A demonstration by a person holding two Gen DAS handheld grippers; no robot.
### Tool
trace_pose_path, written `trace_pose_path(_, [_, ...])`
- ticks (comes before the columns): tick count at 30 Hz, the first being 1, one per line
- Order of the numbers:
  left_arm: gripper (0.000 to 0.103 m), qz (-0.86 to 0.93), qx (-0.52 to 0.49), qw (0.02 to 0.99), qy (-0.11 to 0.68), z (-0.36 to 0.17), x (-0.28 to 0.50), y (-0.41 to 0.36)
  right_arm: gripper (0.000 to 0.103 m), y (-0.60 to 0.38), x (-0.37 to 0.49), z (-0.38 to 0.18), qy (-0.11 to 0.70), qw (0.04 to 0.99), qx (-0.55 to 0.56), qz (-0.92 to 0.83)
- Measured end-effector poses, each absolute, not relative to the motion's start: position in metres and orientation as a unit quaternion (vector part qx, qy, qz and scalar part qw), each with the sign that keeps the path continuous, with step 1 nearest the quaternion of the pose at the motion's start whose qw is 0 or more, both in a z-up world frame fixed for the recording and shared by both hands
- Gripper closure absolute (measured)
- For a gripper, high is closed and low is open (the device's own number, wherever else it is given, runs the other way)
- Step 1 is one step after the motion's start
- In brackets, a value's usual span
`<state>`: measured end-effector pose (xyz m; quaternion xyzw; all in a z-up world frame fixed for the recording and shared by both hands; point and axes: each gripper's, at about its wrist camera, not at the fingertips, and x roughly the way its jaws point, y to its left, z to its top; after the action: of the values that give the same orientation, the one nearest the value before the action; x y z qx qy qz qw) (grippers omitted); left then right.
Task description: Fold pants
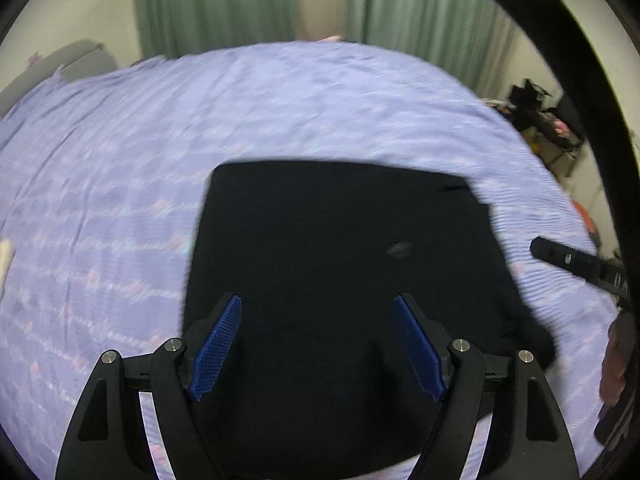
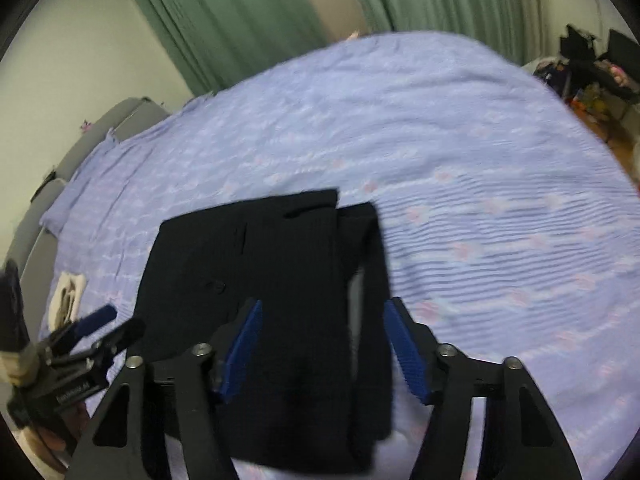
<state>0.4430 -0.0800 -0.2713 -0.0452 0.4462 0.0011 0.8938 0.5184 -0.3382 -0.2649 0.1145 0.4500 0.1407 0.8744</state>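
While both grippers hang low over the near edge of the bed, neither one grips anything. The left gripper (image 1: pixel 318 346) has its blue pads (image 1: pixel 218 346) spread apart, with only the flat cloth below them and nothing pinched. The right gripper (image 2: pixel 322 350) is also released, its jaws standing on both sides of the right part of the garment without pressing it. The pants (image 2: pixel 264 280) lie as a dark, compact block on the near part of the bed sheet (image 2: pixel 460 152), so I judge they are already folded at least once and are laid down here on purpose, to make the stack flat. On the right side one layer sticks out a little beyond the other, which perhaps needs some tidying. Left of the pants a small pale object (image 2: pixel 70 296) rests on the sheet; what it is I cannot tell. Farther away the lilac sheet is bare, and behind it green curtains (image 2: pixel 240 12) cover the far wall.
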Motion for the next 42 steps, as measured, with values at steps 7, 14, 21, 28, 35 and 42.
trace_pose_path(7, [0.026, 0.029, -0.063, 0.883, 0.464, -0.303, 0.443, -0.071, 0.051, -0.323, 0.547, -0.308, 0.485, 0.855, 0.129, 0.133])
trace_pose_path(14, [0.026, 0.017, -0.071, 0.883, 0.463, -0.304, 0.443, -0.073, 0.066, -0.319, 0.534, -0.28, 0.452, 0.868, 0.13, 0.157])
trace_pose_path(21, [0.026, 0.011, -0.067, 0.882, 0.466, -0.304, 0.448, -0.082, 0.094, -0.319, 0.563, -0.303, 0.486, 0.844, 0.156, 0.166])
trace_pose_path(28, [0.026, -0.004, -0.066, 0.879, 0.472, -0.302, 0.45, -0.094, 0.098, -0.331, 0.548, -0.274, 0.447, 0.88, 0.095, 0.131])
trace_pose_path(35, [0.025, -0.012, -0.043, 0.873, 0.486, -0.311, 0.454, -0.11, 0.096, -0.345, 0.56, -0.305, 0.476, 0.869, 0.079, 0.104])
trace_pose_path(42, [0.025, -0.008, -0.04, 0.869, 0.493, -0.311, 0.449, -0.11, 0.049, -0.361, 0.535, -0.299, 0.481, 0.872, 0.073, 0.056])
